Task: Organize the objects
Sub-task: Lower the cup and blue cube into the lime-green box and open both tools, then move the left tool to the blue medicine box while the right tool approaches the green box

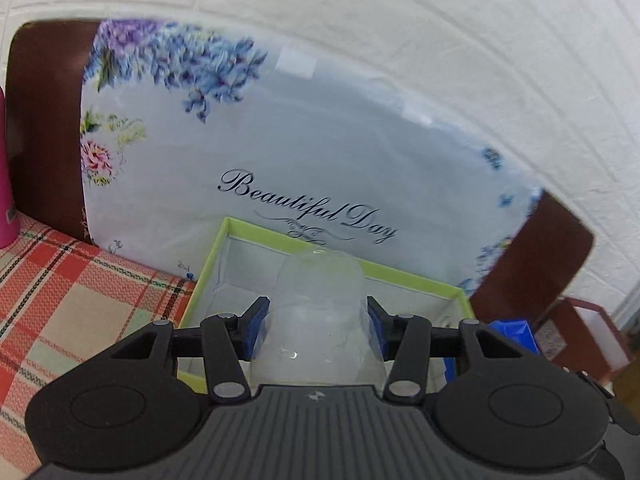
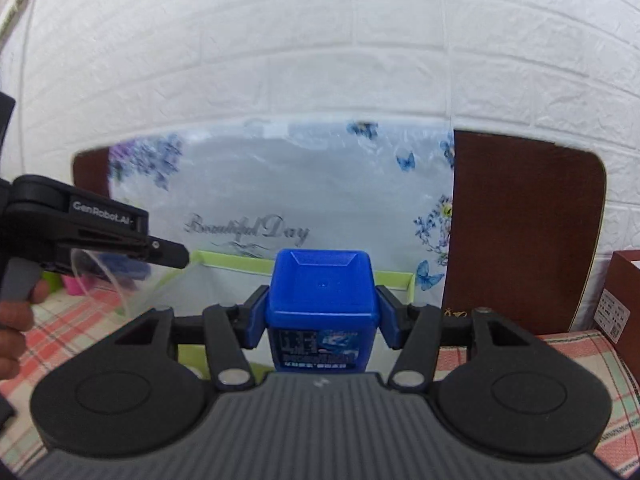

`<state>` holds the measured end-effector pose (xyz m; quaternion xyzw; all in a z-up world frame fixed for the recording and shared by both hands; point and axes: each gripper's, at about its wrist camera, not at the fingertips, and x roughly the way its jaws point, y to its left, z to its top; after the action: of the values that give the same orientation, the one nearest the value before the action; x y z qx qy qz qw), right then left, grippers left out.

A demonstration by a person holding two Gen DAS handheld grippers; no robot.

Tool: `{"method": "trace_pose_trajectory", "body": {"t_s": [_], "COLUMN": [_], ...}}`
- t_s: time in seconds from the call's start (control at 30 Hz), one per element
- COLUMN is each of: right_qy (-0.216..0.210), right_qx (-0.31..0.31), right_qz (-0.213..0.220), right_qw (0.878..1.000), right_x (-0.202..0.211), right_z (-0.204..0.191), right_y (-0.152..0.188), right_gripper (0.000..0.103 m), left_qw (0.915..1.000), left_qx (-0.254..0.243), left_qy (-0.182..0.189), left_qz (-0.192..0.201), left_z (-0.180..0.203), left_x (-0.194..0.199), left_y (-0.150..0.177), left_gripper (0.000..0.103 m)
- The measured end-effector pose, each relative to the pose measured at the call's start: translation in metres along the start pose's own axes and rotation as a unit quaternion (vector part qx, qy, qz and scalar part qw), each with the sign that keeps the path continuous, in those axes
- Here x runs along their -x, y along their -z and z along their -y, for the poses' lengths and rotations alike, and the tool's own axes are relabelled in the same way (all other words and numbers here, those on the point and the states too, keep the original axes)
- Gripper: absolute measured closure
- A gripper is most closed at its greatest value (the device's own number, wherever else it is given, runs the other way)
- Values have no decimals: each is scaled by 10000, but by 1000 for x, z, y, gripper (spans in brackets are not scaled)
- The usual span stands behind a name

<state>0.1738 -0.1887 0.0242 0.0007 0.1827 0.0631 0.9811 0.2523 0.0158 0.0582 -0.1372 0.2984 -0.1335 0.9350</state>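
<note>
My left gripper [image 1: 316,316] is shut on a clear plastic cup [image 1: 320,312], held over the open green-rimmed box [image 1: 300,242]. My right gripper [image 2: 322,312] is shut on a blue container [image 2: 322,292] with a printed label, just in front of the same green-rimmed box [image 2: 236,262]. The left gripper [image 2: 166,256] with the clear cup [image 2: 120,280] shows at the left of the right wrist view. The blue container's corner [image 1: 514,330] shows at the right in the left wrist view.
A floral "Beautiful Day" panel [image 1: 280,152] leans on a brown board [image 2: 524,240] against the white brick wall. A plaid cloth [image 1: 72,300] covers the table. A pink bottle [image 1: 6,184] stands far left. A dark red box [image 2: 624,304] sits at right.
</note>
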Motion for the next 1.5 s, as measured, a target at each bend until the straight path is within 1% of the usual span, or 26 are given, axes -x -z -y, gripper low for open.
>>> {"method": "trace_pose_trajectory", "body": {"t_s": [0.13, 0.23, 0.27, 0.3, 0.33, 0.37, 0.4, 0.43, 0.47, 0.53, 0.57, 0.6, 0.63, 0.7, 0.8, 0.87, 1.0, 1.17, 1.3, 1.4, 1.5], "right_qy": [185, 263, 271, 238, 161, 107, 117, 54, 37, 79, 93, 105, 108, 53, -149, -220, -190, -145, -57, -4, 37], "right_qx": [-82, -37, 4, 26, 38, 86, 134, 167, 202, 265, 279, 294, 318, 312, 219, 226, 417, 333, 232, 153, 84], "right_qz": [-395, -575, -632, -714, -761, -702, -668, -608, -543, -245, -37, 166, 348, 469, 410, 315, 93, -98, -223, -289, -303], "right_qw": [9990, 9980, 9976, 9972, 9970, 9974, 9976, 9980, 9983, 9993, 9996, 9994, 9988, 9984, 9988, 9990, 9989, 9993, 9995, 9995, 9995], "right_x": [-47, -66, -72, -78, -81, -81, -80, -77, -71, -48, -34, -19, -2, 24, 58, 76, 101, 120, 128, 135, 144], "right_z": [10, 13, 14, 15, 17, 17, 18, 18, 17, 16, 15, 15, 15, 16, 17, 13, 2, -3, -1, 2, 5], "right_y": [9, 17, 19, 22, 23, 24, 24, 21, 20, 12, 11, 10, 10, 15, 29, 41, 67, 91, 103, 110, 117], "right_gripper": [49, 49, 48, 48, 46, 35, 25, 22, 18, 13, 5, 0, 0, 0, 0, 0, 0, 0, 0, 0, 0], "left_qw": [9998, 9997, 9998, 9996, 9994, 9992, 9991, 9990, 9989, 9993, 9995, 9995, 9994, 9993, 9990, 9991, 9985, 9968, 9936, 9907, 9868], "left_qx": [-114, -21, 62, 157, 213, 217, 183, 161, 169, 203, 182, 168, 166, 135, 71, -39, -62, 132, 469, 677, 921], "left_qy": [-114, -109, -90, -88, -154, -242, -304, -320, -289, -180, -176, -215, -261, -309, -377, -383, -485, -495, -491, -456, -502], "left_qz": [-109, -196, -182, -206, -236, -221, -225, -271, -317, -251, -194, -158, -153, -175, -224, -185, -257, -618, -905, -1092, -1232], "left_z": [-2, -7, -9, -11, -12, -12, -12, -12, -12, -11, -9, -7, -5, -1, 5, 8, 8, 1, -4, -4, -3], "left_x": [-24, -39, -41, -44, -45, -45, -44, -41, -37, -23, -13, -2, 8, 29, 56, 72, 95, 116, 130, 134, 129], "left_y": [-6, -6, -5, -4, -3, -2, -1, -1, -1, 2, 5, 9, 13, 24, 45, 62, 95, 133, 164, 181, 188], "left_gripper": [50, 49, 43, 24, 17, 15, 15, 15, 15, 15, 15, 15, 15, 15, 15, 15, 15, 15, 15, 15, 15]}}
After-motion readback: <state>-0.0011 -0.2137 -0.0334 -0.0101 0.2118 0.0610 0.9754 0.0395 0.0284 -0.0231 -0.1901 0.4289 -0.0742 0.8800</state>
